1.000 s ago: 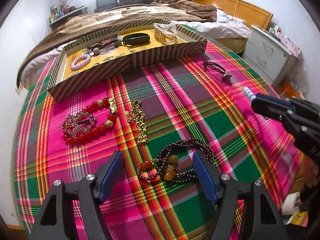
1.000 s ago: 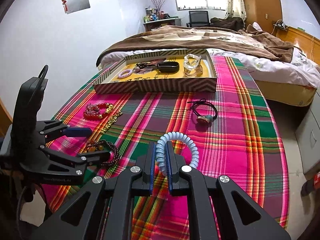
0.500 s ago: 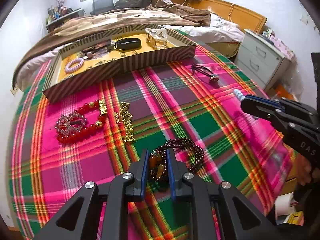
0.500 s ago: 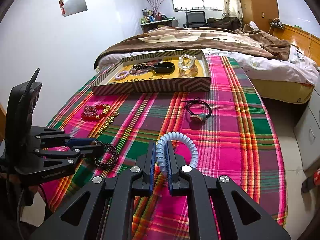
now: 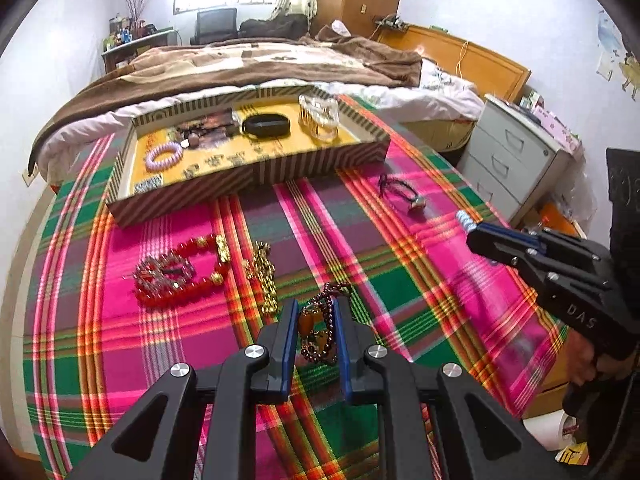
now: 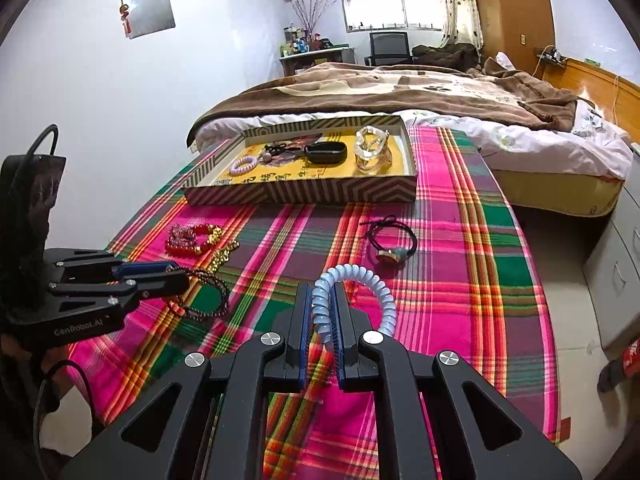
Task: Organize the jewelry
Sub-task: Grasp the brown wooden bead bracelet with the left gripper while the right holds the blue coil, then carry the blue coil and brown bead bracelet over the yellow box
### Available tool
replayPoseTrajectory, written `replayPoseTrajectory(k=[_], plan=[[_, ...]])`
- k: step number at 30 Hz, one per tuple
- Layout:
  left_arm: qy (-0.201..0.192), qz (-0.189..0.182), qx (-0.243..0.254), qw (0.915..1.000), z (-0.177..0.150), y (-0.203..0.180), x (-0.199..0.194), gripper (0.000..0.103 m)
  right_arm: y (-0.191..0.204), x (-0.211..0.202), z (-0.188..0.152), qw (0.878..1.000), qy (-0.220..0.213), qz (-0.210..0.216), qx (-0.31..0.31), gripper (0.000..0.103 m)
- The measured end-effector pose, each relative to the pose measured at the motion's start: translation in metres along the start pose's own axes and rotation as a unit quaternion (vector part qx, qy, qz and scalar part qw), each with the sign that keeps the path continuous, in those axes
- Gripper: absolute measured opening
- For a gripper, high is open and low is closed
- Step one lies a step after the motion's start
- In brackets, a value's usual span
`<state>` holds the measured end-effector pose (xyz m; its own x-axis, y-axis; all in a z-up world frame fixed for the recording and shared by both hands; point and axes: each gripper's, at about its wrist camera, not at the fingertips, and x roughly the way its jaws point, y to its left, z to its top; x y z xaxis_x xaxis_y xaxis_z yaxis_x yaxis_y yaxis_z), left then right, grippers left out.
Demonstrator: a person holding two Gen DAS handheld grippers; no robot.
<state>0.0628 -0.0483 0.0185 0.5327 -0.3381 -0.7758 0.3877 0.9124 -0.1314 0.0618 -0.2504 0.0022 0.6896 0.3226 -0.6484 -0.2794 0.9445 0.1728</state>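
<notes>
Over the plaid cloth (image 5: 400,292), left fingers (image 5: 289,336) pinch the dark bead necklace (image 5: 320,332); right fingers (image 6: 304,320) clamp the blue coil bracelet (image 6: 352,300).

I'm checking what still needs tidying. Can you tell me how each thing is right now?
Left tool: shut on dark bead necklace.
Right tool: shut on blue coil band.
Red bead bracelet: lying on cloth.
Gold chain: lying on cloth.
Cord bracelet: lying on cloth.
Tray: open, holding jewelry.

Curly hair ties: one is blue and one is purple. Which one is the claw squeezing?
The pale blue curly hair tie. The right claw is pinching it above the plaid cloth, while the purple curly hair tie lies in the striped box.
</notes>
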Motion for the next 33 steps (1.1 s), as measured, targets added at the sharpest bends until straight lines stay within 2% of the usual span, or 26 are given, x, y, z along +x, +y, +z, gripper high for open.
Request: replayPoseTrajectory(k=[1,2,7,18,26,33], plan=[[-0.005,-0.002,-0.003,1.0000,0.002,0.001,-0.004,0.016,0.000,-0.001,0.002,1.000,-0.002,0.000,-0.001,0.010],[-0.009,-0.006,-0.003,0.9999,0.004,0.002,-0.007,0.008,0.001,-0.002,0.003,1.000,-0.004,-0.001,-0.002,0.010],[-0.035,-0.004,-0.008,0.9993,0.016,0.008,-0.023,0.007,0.004,-0.006,0.016,1.000,-0.019,-0.005,-0.008,0.010],[-0.062,-0.010,-0.012,0.9980,0.033,0.016,-0.043,0.007,0.013,-0.008,0.033,0.999,-0.033,-0.009,-0.021,0.010],[-0.096,0.003,-0.002,0.9954,0.069,0.026,-0.062,0.007,0.017,-0.002,0.064,0.998,-0.048,-0.007,-0.033,0.010],[-0.107,0.009,-0.015,0.9941,0.105,0.051,-0.057,0.007,0.020,0.024,0.101,0.998,-0.048,-0.009,-0.043,0.010]])
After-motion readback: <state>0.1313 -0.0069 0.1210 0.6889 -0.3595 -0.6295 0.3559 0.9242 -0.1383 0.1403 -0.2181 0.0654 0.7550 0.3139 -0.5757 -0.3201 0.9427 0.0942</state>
